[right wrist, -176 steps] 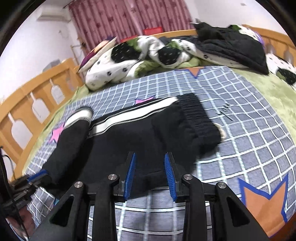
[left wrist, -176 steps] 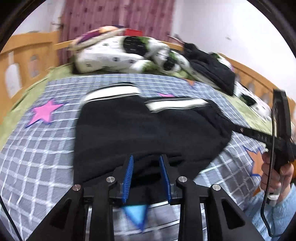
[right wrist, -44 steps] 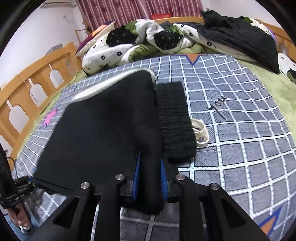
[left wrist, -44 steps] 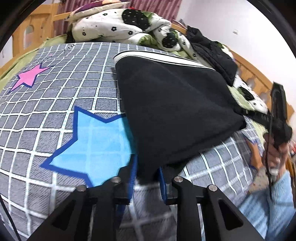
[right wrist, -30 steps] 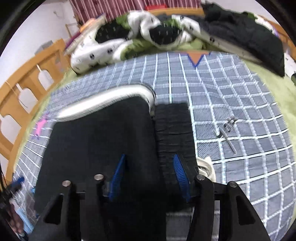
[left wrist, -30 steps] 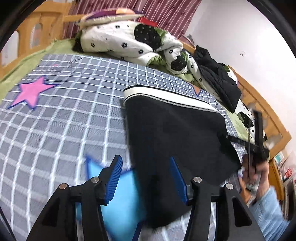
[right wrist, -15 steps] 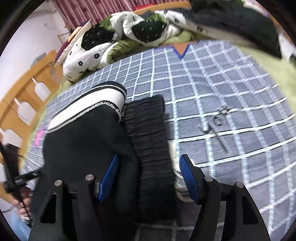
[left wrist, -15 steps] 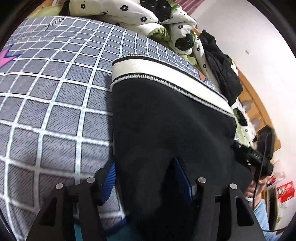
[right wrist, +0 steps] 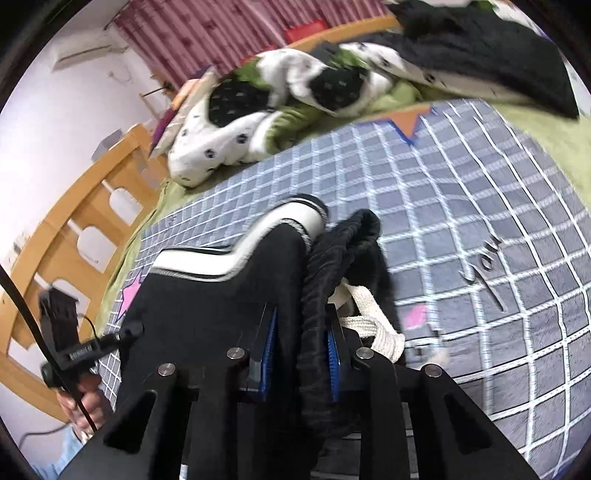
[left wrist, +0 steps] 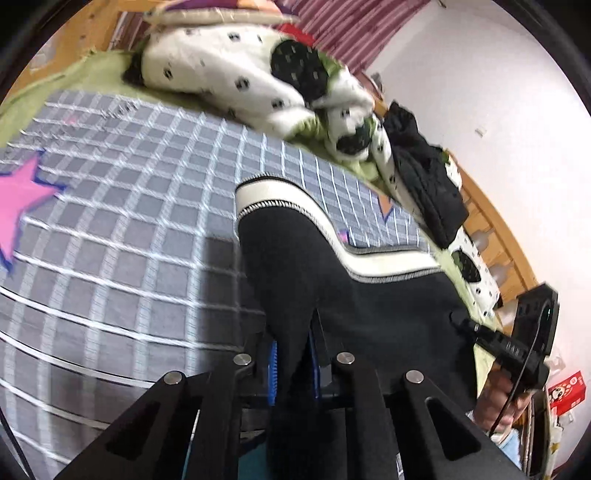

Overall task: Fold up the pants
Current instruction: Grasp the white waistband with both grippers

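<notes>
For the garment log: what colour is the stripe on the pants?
White, edged with dark piping, on black pants; stripe clearest in the left wrist view.

White walls [left wrist: 480, 74] around me, maroon curtain [right wrist: 207, 33], wooden bed rail [right wrist: 85, 218], grey checked bedspread [left wrist: 122, 229] with stars, spotted duvet [left wrist: 229, 74] heaped behind, soft light

No lettering can be read with certainty. The grey checked bedsheet [right wrist: 461, 206] bears a dark cursive scrawl [right wrist: 484, 269], illegible. Small print on the other black handheld tool's bar [right wrist: 79, 349] is too blurred to read.

Pants [left wrist: 332, 280] on the bedspread [left wrist: 140, 221], rumpled quilt [left wrist: 236, 70] behind them
</notes>
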`<state>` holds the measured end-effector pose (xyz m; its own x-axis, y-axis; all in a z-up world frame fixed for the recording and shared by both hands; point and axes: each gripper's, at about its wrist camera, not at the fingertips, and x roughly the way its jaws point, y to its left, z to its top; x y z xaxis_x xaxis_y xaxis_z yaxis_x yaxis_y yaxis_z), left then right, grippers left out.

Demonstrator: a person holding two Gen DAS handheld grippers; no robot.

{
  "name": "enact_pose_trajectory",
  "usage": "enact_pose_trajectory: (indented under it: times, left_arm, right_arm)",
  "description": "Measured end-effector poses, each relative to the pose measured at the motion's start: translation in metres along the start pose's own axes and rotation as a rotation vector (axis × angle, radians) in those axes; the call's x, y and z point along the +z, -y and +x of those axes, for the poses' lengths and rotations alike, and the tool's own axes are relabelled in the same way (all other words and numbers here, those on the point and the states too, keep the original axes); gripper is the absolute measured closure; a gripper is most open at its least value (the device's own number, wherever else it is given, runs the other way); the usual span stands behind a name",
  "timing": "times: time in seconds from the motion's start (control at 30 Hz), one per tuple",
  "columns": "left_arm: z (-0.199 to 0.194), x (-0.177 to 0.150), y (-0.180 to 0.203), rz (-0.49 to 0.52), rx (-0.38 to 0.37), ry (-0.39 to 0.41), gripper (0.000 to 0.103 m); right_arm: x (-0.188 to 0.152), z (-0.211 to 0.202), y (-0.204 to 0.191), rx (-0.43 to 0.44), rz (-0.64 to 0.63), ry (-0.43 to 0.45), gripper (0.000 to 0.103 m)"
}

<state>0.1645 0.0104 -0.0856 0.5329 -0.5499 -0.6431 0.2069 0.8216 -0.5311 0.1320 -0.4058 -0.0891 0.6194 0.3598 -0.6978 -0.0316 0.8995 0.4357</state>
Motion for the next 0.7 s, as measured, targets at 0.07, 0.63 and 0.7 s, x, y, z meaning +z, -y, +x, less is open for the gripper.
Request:
enact_pose_trajectory:
  times: [0.07,0.63,0.7]
  left_arm:
    - [-0.022,0.007,-0.012,0.010,0.040,0.038,0.090]
    - [-0.027,-0.022,-0.086,0.043,0.260,-0.020,0.052]
    - [-0.032,-0.018,-0.085,0.060,0.274,-0.008,0.052]
  right_arm:
    - [-0.002,0.000,-0.022,0.036,-0.012,0.003,0.081]
    - [-0.024,0.043,-0.075,-0.119,-0.198,-0.071,0.060]
    - [-0.008,0.040,-0.089,-0.123,-0.215,-0.007,0.056]
